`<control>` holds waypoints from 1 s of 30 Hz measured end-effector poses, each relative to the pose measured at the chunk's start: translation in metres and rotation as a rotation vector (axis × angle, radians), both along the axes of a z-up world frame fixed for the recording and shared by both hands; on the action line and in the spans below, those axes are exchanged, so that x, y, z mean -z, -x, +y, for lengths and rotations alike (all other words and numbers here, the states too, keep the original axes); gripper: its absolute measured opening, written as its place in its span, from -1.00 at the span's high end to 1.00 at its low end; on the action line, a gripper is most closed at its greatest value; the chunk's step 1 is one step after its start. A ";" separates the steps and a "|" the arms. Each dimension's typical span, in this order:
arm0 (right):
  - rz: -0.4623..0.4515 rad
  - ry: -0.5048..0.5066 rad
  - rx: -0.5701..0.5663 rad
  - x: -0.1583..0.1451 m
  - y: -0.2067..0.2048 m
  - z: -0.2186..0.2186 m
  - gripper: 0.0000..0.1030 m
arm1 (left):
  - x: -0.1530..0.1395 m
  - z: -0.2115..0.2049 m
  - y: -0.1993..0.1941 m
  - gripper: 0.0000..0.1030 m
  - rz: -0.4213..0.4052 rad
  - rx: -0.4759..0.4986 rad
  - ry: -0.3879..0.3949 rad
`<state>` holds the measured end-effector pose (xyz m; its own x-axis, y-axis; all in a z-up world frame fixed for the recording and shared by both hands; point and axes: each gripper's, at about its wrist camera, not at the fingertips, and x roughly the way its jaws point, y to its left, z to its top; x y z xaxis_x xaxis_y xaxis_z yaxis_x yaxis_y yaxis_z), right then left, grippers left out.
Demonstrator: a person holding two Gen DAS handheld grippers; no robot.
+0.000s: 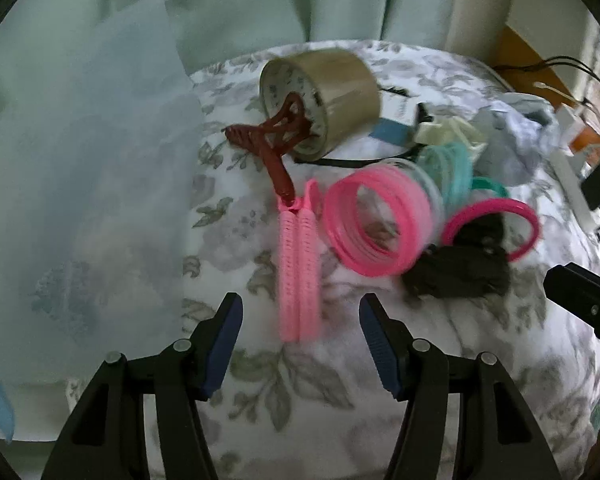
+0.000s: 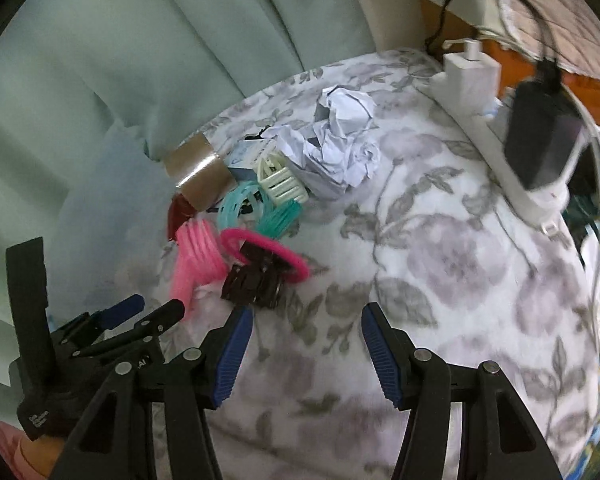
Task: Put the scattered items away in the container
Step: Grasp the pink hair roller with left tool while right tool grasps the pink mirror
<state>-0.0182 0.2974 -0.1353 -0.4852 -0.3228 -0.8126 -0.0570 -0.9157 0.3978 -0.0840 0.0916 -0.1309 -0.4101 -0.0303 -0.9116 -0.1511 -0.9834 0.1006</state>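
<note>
Where motion blurs it, pink hair clip (image 1: 300, 268), left tongs (image 1: 300, 344) spread

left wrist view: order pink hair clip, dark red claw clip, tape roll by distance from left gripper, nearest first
From the left gripper:
1. pink hair clip, just ahead, between the open fingers' line.
2. dark red claw clip, beyond its far end.
3. tape roll, farthest, behind the claw clip.

Dim, cool-toned indoor light, soft shadows, slight motion blur throughout, strong fisheye bending, black vignette at corners
</note>
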 end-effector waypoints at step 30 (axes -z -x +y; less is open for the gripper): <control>0.033 0.063 -0.175 0.009 0.035 -0.026 0.79 | 0.016 -0.010 0.030 0.46 -0.035 -0.030 -0.084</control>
<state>-0.0530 0.2716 -0.1446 -0.4437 -0.4543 -0.7725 0.1149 -0.8837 0.4537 -0.1138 0.0818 -0.1470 -0.3780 0.0352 -0.9251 -0.1231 -0.9923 0.0125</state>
